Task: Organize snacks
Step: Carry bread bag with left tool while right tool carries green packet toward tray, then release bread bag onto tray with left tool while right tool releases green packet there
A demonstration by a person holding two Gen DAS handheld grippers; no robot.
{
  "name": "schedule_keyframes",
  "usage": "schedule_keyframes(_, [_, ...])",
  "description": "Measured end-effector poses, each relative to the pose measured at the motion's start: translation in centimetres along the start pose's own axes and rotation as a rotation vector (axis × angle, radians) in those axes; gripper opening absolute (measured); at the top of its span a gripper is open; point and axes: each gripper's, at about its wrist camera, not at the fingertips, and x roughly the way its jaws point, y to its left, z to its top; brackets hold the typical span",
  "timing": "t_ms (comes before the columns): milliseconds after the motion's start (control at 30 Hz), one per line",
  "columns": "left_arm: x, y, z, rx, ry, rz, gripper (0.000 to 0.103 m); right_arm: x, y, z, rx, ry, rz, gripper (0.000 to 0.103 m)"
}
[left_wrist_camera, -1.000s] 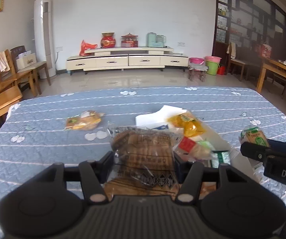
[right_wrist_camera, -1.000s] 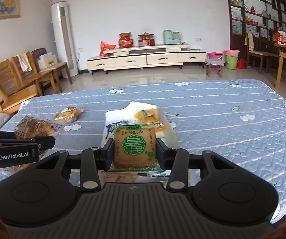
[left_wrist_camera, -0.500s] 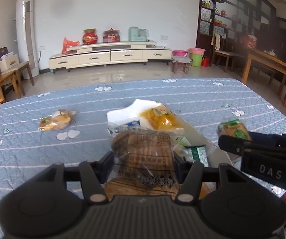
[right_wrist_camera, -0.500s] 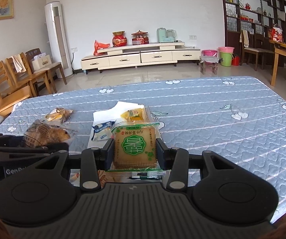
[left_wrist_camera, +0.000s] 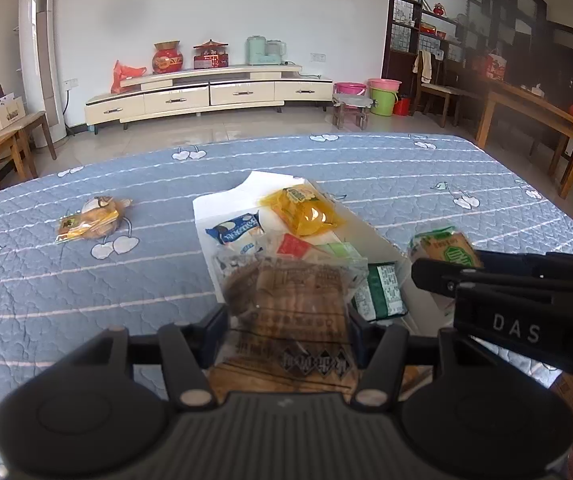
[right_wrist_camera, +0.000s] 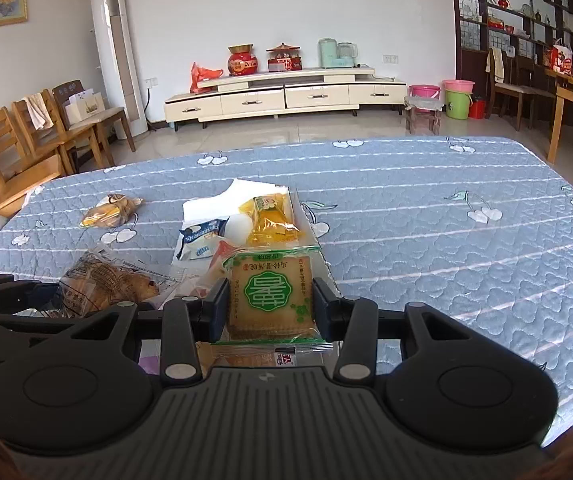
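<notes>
My left gripper (left_wrist_camera: 288, 320) is shut on a clear-wrapped brown bread packet (left_wrist_camera: 290, 308), held above the near end of a white box (left_wrist_camera: 222, 204). My right gripper (right_wrist_camera: 271, 304) is shut on a green-labelled cracker packet (right_wrist_camera: 270, 292), held over the same box (right_wrist_camera: 206, 204). The box holds a yellow packet (left_wrist_camera: 302, 210), a blue-white packet (left_wrist_camera: 236, 230), a red one (left_wrist_camera: 292, 246) and a green one (left_wrist_camera: 382, 292). A loose bread packet (left_wrist_camera: 92, 220) lies on the blue quilted table at left; it also shows in the right wrist view (right_wrist_camera: 110, 210).
The blue quilted tablecloth (right_wrist_camera: 446, 216) covers the whole table. Wooden chairs (right_wrist_camera: 14, 148) stand beyond the left edge, a wooden table (left_wrist_camera: 534, 120) beyond the right. A cream TV cabinet (right_wrist_camera: 282, 96) stands against the far wall.
Both grippers have shifted with their packets still gripped; the view has swung so the white box sits more central and the right gripper appears closer to the left one.
</notes>
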Motion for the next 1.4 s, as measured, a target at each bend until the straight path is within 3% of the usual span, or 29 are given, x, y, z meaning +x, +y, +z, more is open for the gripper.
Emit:
schedule_keyframes(467, [0.7,-0.1,-0.4,-0.001,0.021,0.006,0.059,1.2,-0.2,-0.1,0.002,0.046,0.004,0.054])
schedule_keyframes(567, [0.9,-0.2,-0.4,0.004,0.026,0.004,0.059,1.3,-0.3,0.0,0.006,0.045,0.007,0.059])
schedule_keyframes(633, [1.1,-0.3,-0.4,0.007,0.029,0.002,0.059,1.0,-0.4,0.1,0.01,0.034,-0.001,0.074])
schedule_keyframes(833, [1.5,-0.8,-0.4,0.018,0.034,-0.033,0.059,-0.2,-0.9,0.3,0.033,-0.017,-0.042,0.075])
schedule_keyframes(967, [1.6,-1.6,-0.4,0.038,0.026,-0.104,0.059,-1.0,-1.1,0.6,0.037,-0.047,-0.065,0.077])
schedule_keyframes(1000, [1.5,-1.7,-0.4,0.04,0.025,-0.117,0.06,-1.2,-1.0,0.6,0.032,-0.052,-0.07,0.079])
schedule_keyframes(1067, [1.3,-2.0,-0.4,0.05,0.019,-0.116,0.079,-1.3,-0.8,0.7,0.019,-0.058,-0.08,0.085])
schedule_keyframes(1100, [1.0,-2.1,-0.4,0.056,0.002,-0.106,0.082,-1.3,-0.7,0.8,0.013,-0.061,-0.082,0.086])
schedule_keyframes(1400, [-0.4,0.5,0.6,0.0,-0.026,0.011,0.089,-1.4,0.4,1.3,-0.013,-0.082,-0.081,0.1])
